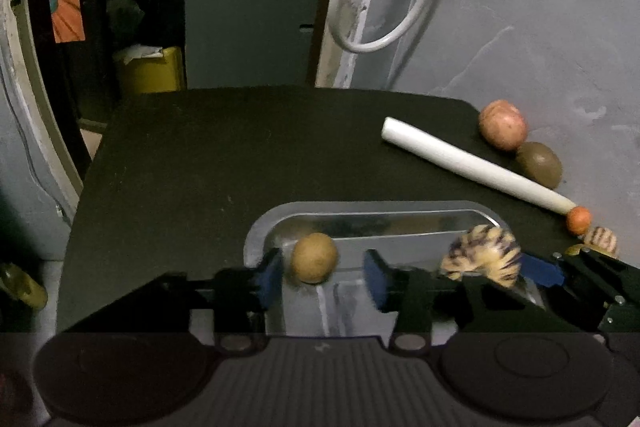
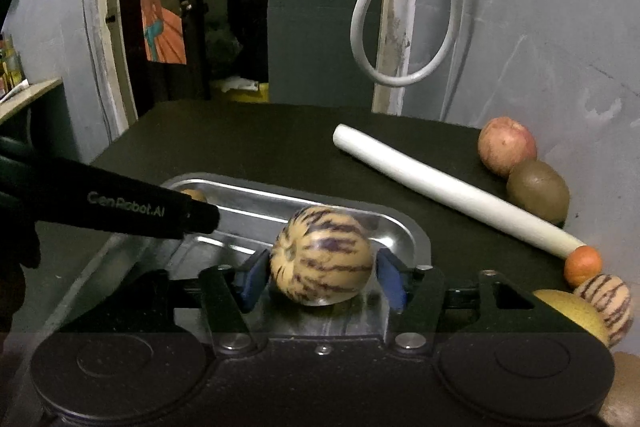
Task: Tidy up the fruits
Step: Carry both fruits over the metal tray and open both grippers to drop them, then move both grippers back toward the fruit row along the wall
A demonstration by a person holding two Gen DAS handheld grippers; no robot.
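A metal tray [image 1: 360, 207] [image 2: 416, 239] sits on the black table. In the left wrist view a small round brown fruit [image 1: 314, 258] rests in the tray between the blue pads of my left gripper [image 1: 322, 279]. It lies against the left pad with a clear gap to the right pad, so the jaws are open. In the right wrist view a cream fruit with purple stripes [image 2: 322, 255] [image 1: 480, 257] sits in the tray between the pads of my right gripper [image 2: 320, 283], with slim gaps on both sides. The brown fruit [image 2: 194, 195] peeks from behind the left gripper's black finger [image 2: 160, 215].
A white tube [image 2: 440, 191] lies slanted across the table's right side. Behind it by the wall are a reddish apple [image 2: 506, 147] and a kiwi [image 2: 538, 191]. At its near end are a small orange [image 2: 582, 265], a second striped fruit [image 2: 606, 303] and a yellow fruit [image 2: 572, 311].
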